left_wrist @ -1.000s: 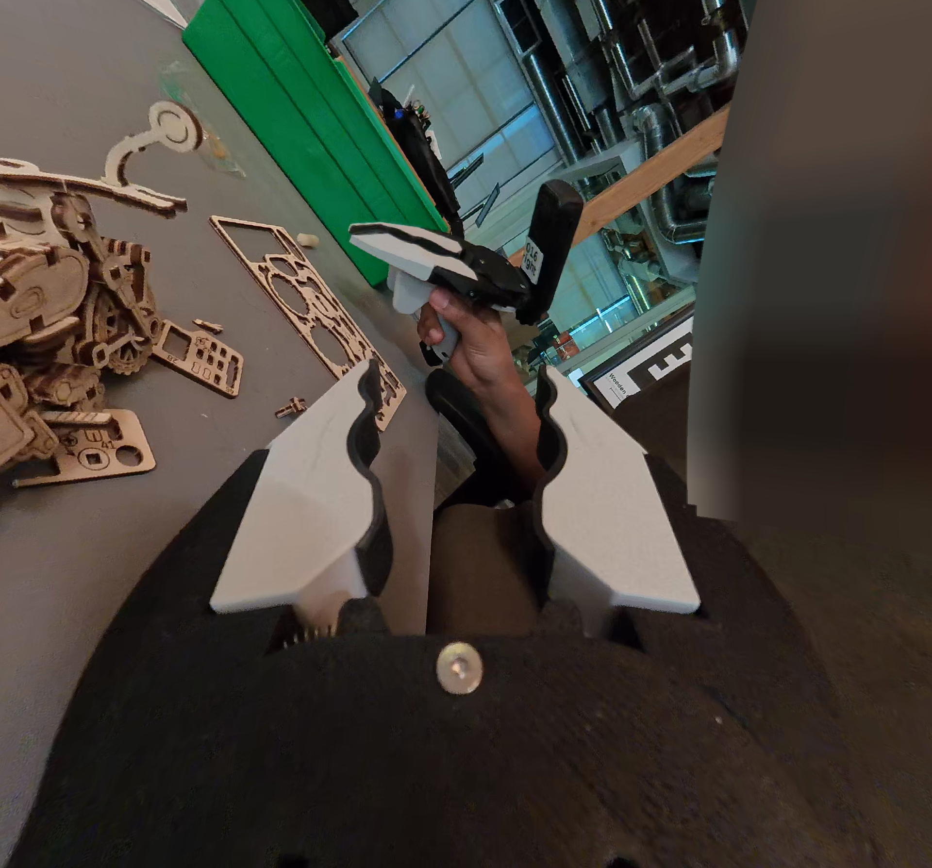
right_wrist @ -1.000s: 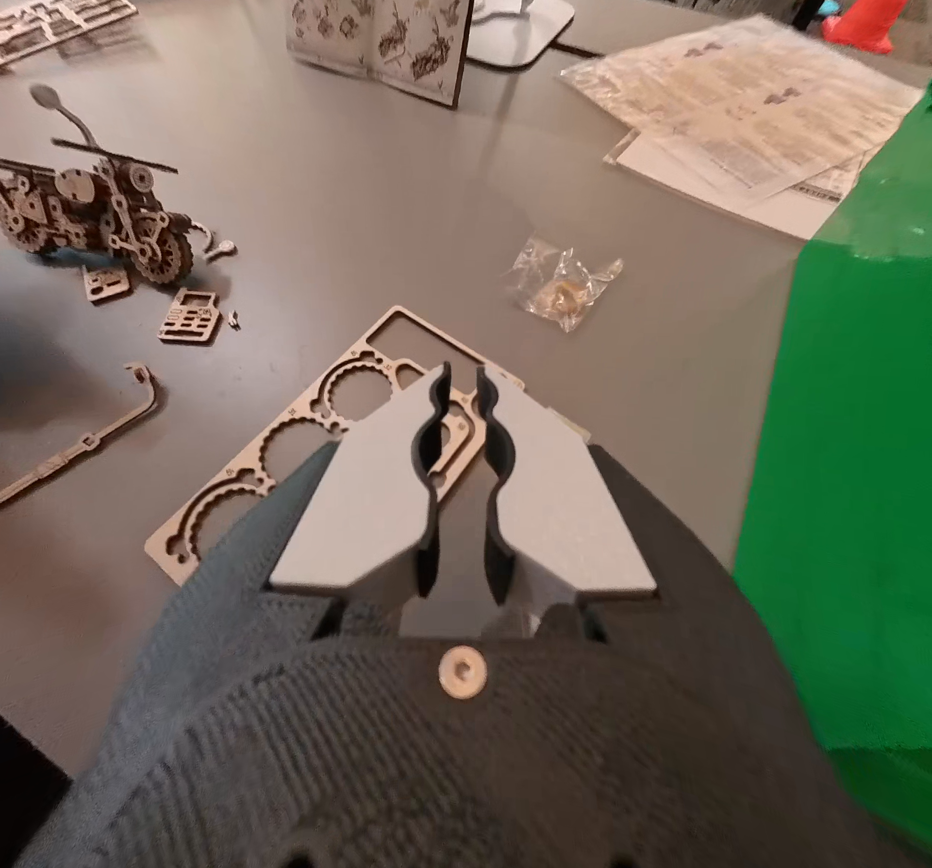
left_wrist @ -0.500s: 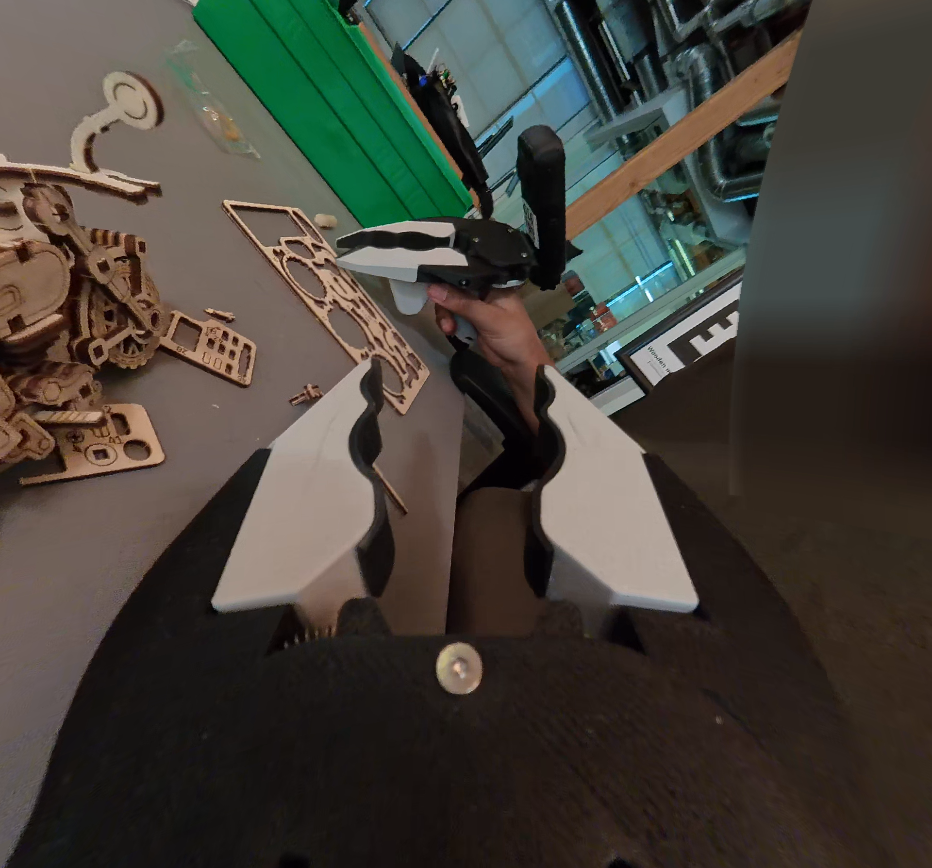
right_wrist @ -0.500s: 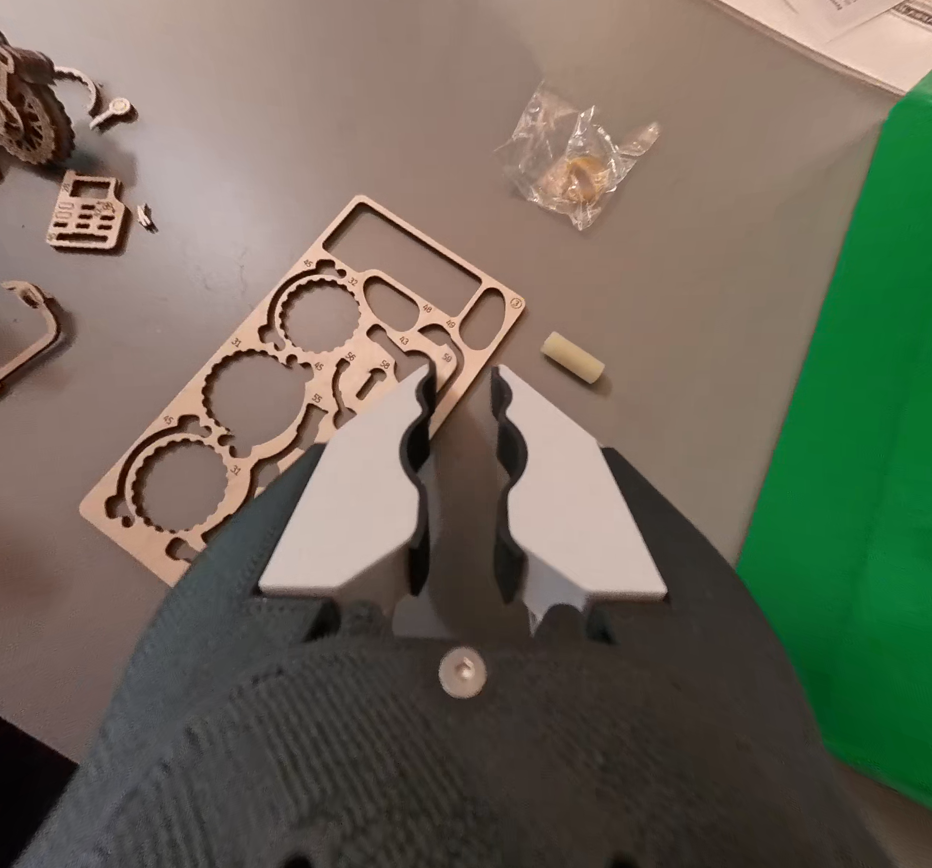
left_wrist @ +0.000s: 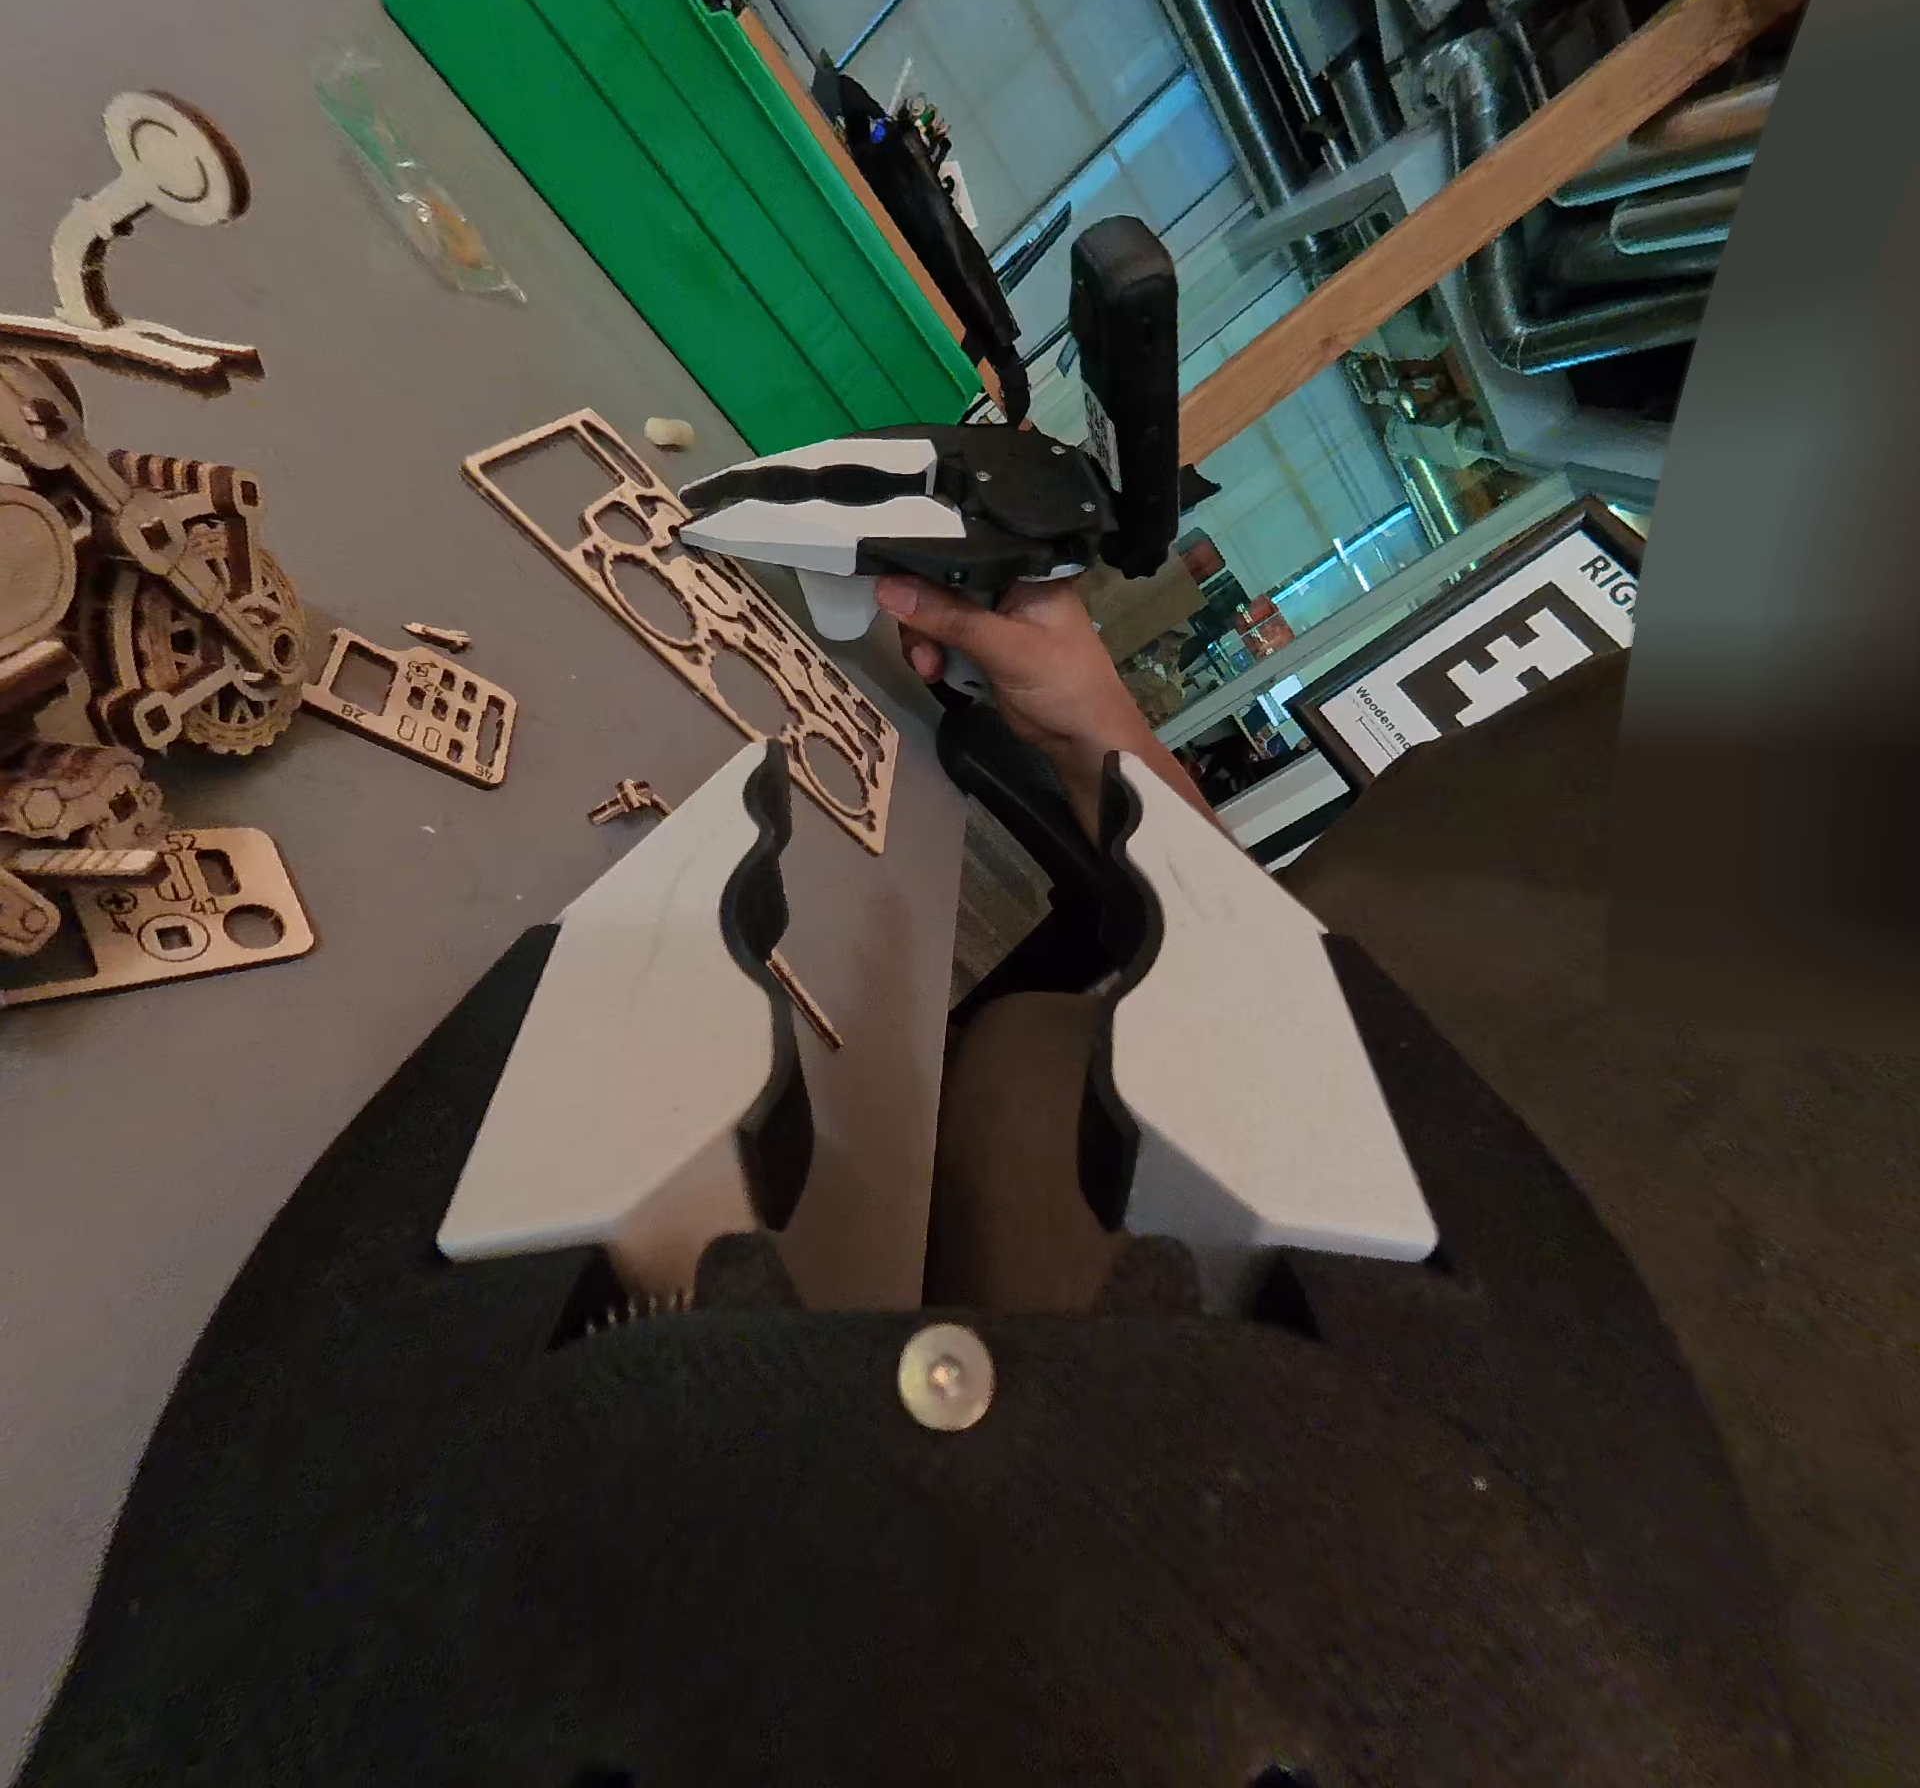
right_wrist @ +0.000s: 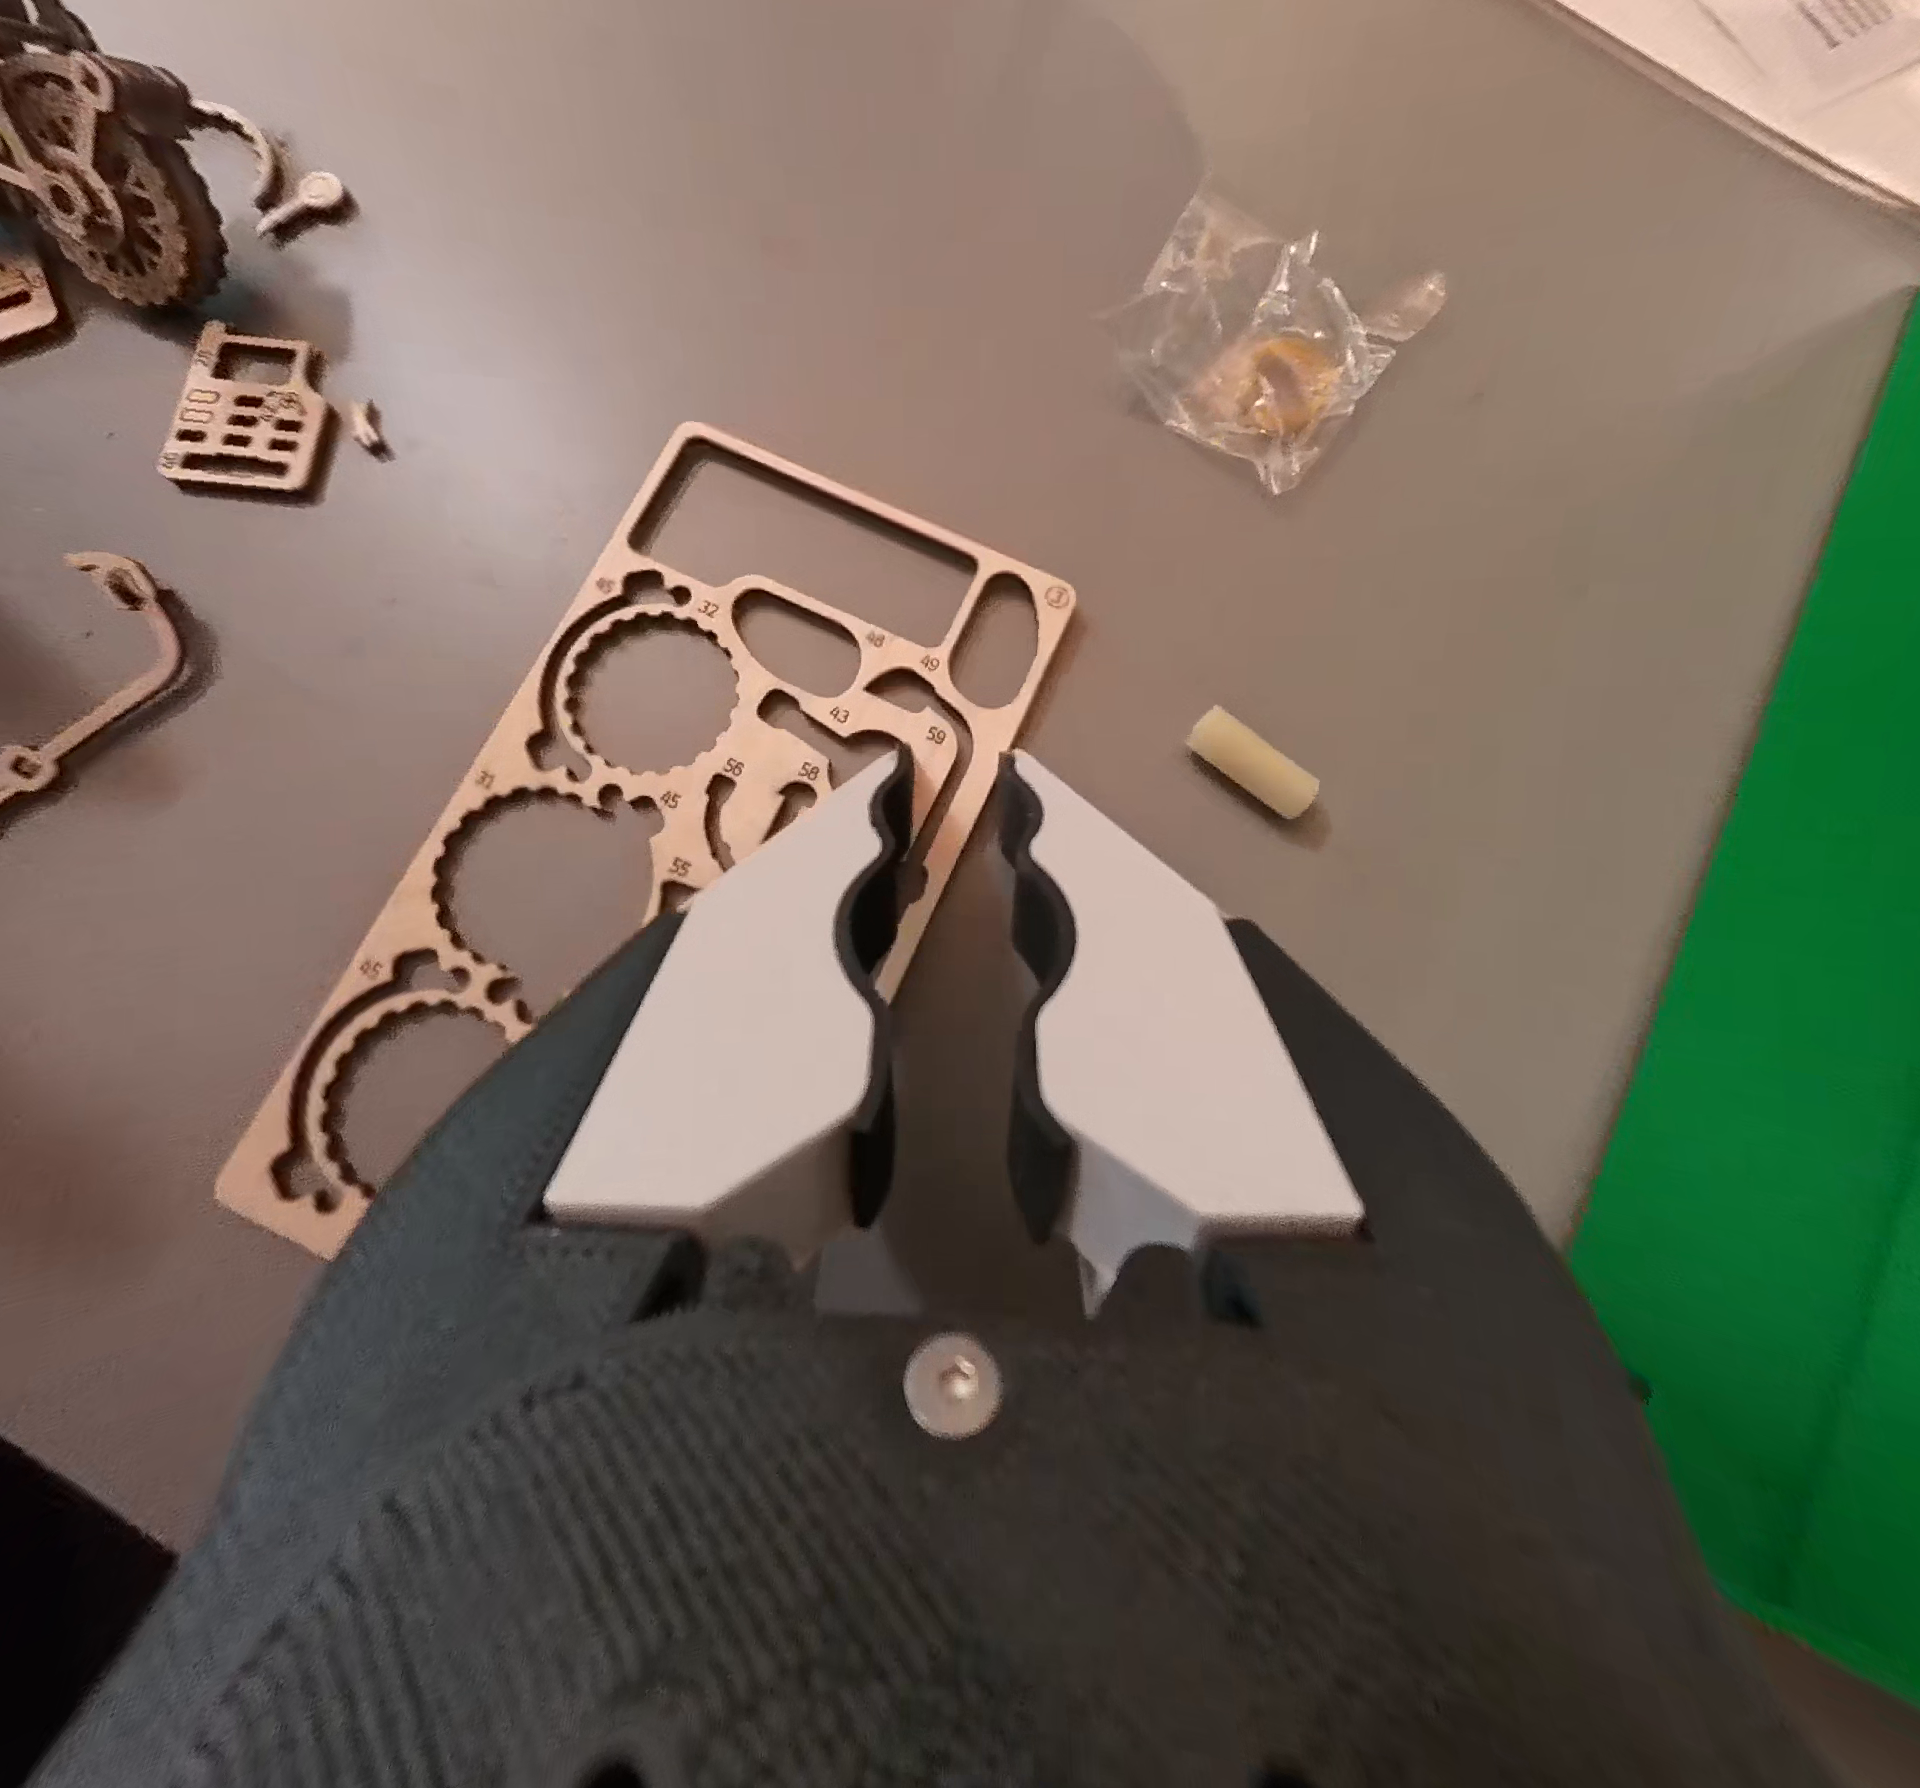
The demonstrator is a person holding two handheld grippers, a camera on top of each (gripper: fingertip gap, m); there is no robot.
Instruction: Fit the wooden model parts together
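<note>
A part-built wooden motorbike model (left_wrist: 125, 595) stands at the left; its wheel shows in the right wrist view (right_wrist: 114, 211). A laser-cut wooden sheet (right_wrist: 717, 611) with its parts punched out lies flat on the grey table (right_wrist: 935, 180); it also shows in the left wrist view (left_wrist: 727, 611). My right gripper (right_wrist: 956, 767) hovers low over the sheet's right edge, jaws a little apart and empty; it shows from the side in the left wrist view (left_wrist: 696, 517). My left gripper (left_wrist: 940, 772) is wide open and empty at the table's near edge. A thin wooden stick (left_wrist: 805, 1000) lies by its left finger.
Small wooden pieces lie around: a slotted plate (right_wrist: 249, 408), a holed plate (left_wrist: 197, 917), a long curved strip (right_wrist: 114, 689). A clear bag (right_wrist: 1268, 367) and a cream peg (right_wrist: 1252, 777) lie beyond the sheet. A green bin (right_wrist: 1787, 907) stands on the right, papers (right_wrist: 1714, 3) behind. Left tips to right tips: about 20 centimetres.
My right gripper has dropped and tipped down over the wooden sheet, and its jaws have opened a little wider. My left gripper has stayed open and barely shifted.
</note>
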